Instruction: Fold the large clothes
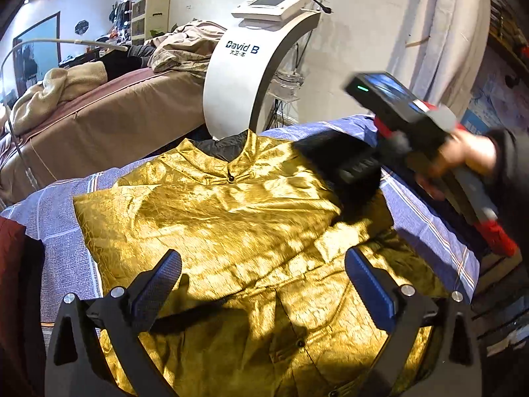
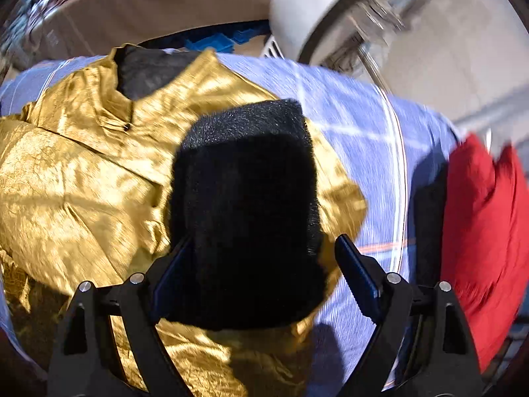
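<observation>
A shiny gold jacket (image 1: 231, 218) (image 2: 82, 165) with a stand collar lies front-up on a blue striped sheet (image 1: 56, 218) (image 2: 363, 132). One sleeve is folded across the chest, and its black fur cuff (image 1: 330, 155) (image 2: 244, 182) rests on the gold cloth. My left gripper (image 1: 264, 284) hovers above the jacket's lower front, open, with only cloth far below its jaws. My right gripper (image 2: 264, 278) (image 1: 360, 168), held by a hand (image 1: 463, 152), stands open astride the fur cuff. Its left finger is against the fur; a clear gap shows at its right finger (image 2: 357, 274).
A white curved machine (image 1: 238, 76) stands just behind the collar end. A brown treatment bed (image 1: 99, 115) with heaped blankets lies to the back left. Red cloth (image 2: 479, 231) sits beyond the sheet's right edge, and dark red fabric (image 1: 10, 264) at its left.
</observation>
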Motion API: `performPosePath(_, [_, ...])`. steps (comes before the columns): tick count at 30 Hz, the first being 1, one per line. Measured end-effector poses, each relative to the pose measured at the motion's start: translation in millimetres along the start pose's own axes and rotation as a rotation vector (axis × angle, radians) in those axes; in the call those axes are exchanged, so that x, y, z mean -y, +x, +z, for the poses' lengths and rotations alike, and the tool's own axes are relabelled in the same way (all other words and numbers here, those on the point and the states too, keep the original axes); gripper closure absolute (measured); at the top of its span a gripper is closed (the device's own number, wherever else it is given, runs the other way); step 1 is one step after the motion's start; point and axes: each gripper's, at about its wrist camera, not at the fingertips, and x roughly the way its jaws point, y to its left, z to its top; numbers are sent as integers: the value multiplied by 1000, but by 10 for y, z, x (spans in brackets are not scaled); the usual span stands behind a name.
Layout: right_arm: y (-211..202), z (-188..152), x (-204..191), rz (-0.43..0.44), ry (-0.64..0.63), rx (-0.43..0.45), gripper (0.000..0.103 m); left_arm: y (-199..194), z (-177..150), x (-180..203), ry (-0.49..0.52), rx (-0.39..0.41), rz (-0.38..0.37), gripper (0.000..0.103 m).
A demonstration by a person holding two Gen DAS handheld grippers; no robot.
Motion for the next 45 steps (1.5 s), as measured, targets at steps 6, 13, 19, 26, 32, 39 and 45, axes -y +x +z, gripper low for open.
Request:
performPosePath(6, [-175,-552,488,124,184,98,18,513,172,-697,-299,-92,94,6])
performPosePath(13, [-233,-114,128,384,141,285,18,919,62,-1039,-250,-246,344,6])
performPosePath(19, [377,-227,171,315,244,80,18,1122,-43,-1344,-317,-317,364,5])
performPosePath(26, [-456,-489,-96,2,73,483,18,387,224,-955,-229,-35,368,6])
performPosePath(32, [-462,-371,-217,-55,38,520,18,685,122,-887,-214,-130,391,6])
performPosePath(39, [-356,-472,-195,-75,89,486,18,852,-83,-946,-278,-184,415,6])
performPosePath(45, [-468,-502,-212,-84,106,503,18,636,44,-931,-315,-145,406,6])
